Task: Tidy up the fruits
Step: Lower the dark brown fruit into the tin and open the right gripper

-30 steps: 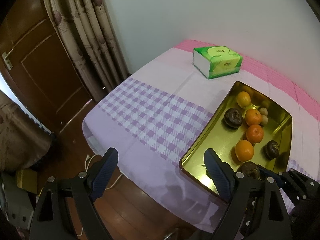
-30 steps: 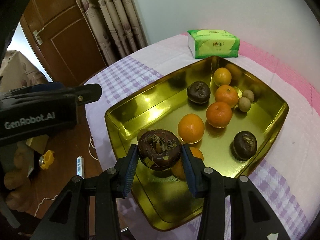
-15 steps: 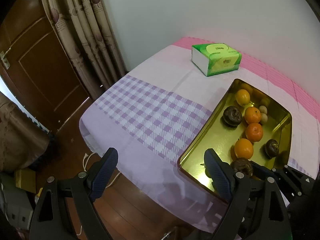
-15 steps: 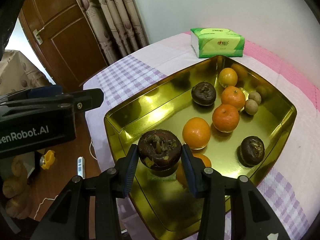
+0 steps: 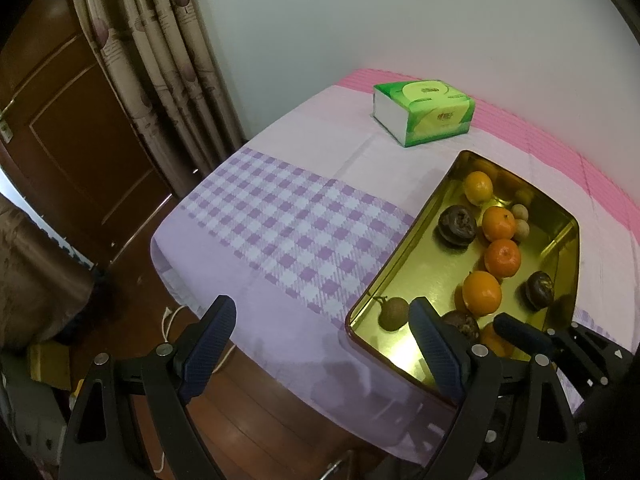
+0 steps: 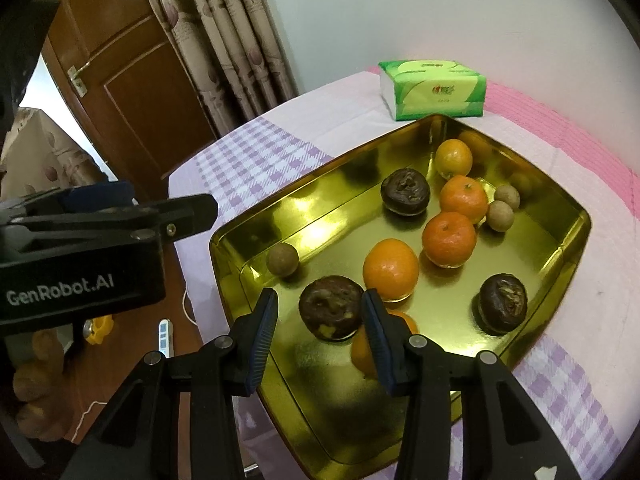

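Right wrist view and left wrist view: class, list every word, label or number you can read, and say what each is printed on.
"GenRobot.AI": white lettering on the black body of the left hand-held gripper.
Red logo and small print on the green tissue pack: too blurred to read.
The pack's top and side print in the left wrist view: also unreadable.
No other text is visible.

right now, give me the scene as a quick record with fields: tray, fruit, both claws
tray: gold tray on a checked cloth
oranges: five, nearest one partly hidden by the right claw
dark fruits: three, nearest dark fruit between the right claw's fingers
small brown fruits: three
left claw: open, empty, over the table's near edge
right claw: around the nearest dark fruit, gap showing on one side
tissue pack: beyond the tray
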### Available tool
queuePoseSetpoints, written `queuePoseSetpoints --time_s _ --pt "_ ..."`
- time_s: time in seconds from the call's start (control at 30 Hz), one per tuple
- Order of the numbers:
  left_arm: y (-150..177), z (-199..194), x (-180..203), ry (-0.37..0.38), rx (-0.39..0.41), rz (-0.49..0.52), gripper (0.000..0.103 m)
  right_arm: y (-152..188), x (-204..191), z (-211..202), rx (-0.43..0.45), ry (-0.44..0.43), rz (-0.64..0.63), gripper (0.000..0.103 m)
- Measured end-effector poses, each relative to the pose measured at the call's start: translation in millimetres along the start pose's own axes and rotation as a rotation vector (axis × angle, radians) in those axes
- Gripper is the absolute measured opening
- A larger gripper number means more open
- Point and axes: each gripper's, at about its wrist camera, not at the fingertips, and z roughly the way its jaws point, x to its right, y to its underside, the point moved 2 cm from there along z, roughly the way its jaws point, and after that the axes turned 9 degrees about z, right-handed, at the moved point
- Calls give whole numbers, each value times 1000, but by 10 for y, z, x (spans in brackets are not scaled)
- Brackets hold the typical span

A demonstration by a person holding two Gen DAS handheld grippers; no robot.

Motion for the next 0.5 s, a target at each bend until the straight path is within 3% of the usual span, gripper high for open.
queuePoseSetpoints --time_s 0.17,0.23,0.3,0.4,0.5 --pt "-23 -126 28 54 59 7 88 -17 38 -264 91 45 8 47" --pt "-26 -201 48 54 81 9 88 -17 57 -451 159 89 6 56" --pt "-33 -287 57 46 110 9 88 -15 62 -669 244 150 3 76" --pt "-39 -442 82 62 166 15 88 0 62 -995 372 232 -7 94" --pt "-49 -572 121 77 200 37 88 4 45 -1227 450 275 -11 96"
